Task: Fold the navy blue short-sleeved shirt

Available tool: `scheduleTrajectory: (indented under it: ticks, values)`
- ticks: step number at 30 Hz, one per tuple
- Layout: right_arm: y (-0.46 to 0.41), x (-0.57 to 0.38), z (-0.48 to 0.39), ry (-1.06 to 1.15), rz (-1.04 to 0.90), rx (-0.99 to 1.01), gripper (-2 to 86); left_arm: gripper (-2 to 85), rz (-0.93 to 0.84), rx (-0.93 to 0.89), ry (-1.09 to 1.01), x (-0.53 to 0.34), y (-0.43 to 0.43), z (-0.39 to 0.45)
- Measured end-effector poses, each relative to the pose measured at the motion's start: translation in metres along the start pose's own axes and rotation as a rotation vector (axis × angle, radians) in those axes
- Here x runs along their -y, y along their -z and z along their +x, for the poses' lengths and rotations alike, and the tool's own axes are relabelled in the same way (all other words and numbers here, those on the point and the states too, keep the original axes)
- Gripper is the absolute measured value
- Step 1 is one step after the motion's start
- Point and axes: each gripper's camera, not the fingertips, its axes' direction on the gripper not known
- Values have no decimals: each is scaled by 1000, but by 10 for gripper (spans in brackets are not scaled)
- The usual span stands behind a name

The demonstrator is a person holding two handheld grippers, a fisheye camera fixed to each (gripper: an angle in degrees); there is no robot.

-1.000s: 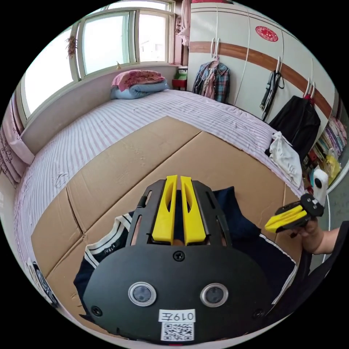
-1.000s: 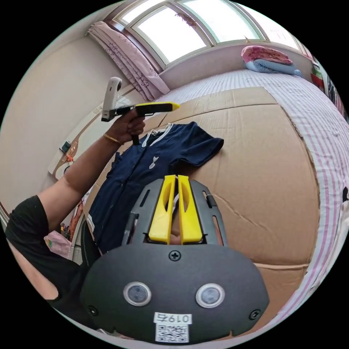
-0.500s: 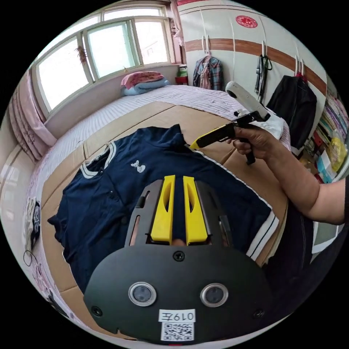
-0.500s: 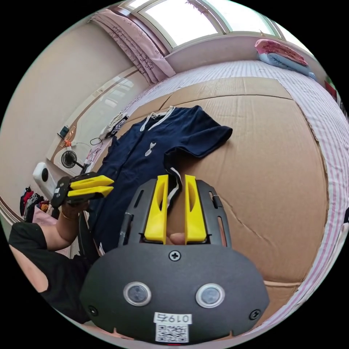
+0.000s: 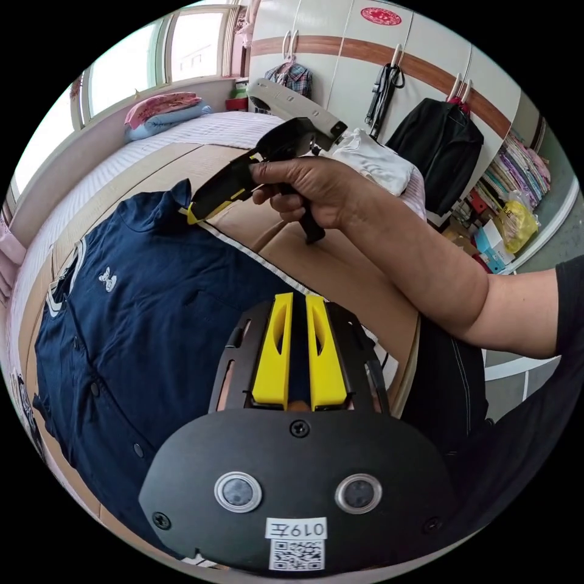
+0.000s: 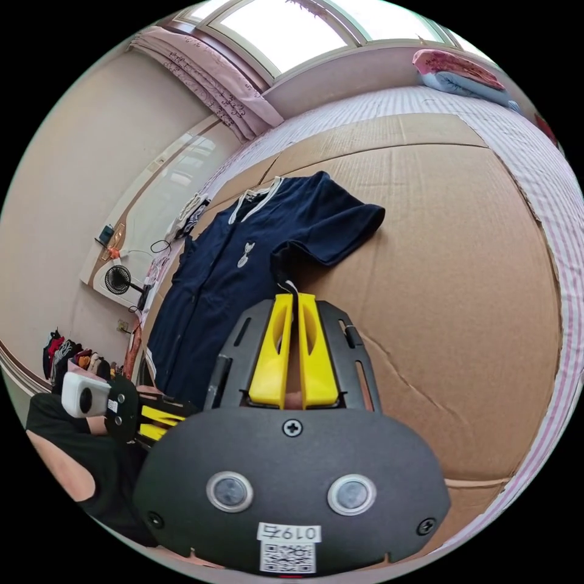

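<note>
Left gripper view: the navy shirt [image 5: 140, 328] lies flat on cardboard [image 5: 316, 267] over the bed [image 5: 201, 131]; left tongs [image 5: 298, 304] rest nearly closed above its hem, while right tongs [image 5: 193, 214] clamp its side edge beneath the sleeve.

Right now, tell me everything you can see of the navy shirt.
The navy shirt lies front up, spread on cardboard laid over the bed. It has a white-trimmed collar, a buttoned placket, a small white chest emblem and white side piping. The right tongs are closed on its edge below the sleeve. The left tongs, nearly closed, are over its lower part.
</note>
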Motion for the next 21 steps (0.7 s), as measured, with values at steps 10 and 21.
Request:
scheduleTrajectory:
  ticks: [10,21]
  values:
    - [9,5,-28,46,33,-80,0,39,-71,0,14,8,5,50]
    - [23,15,-30,39,47,-82,0,84,-161,293,-33,-8,10,204]
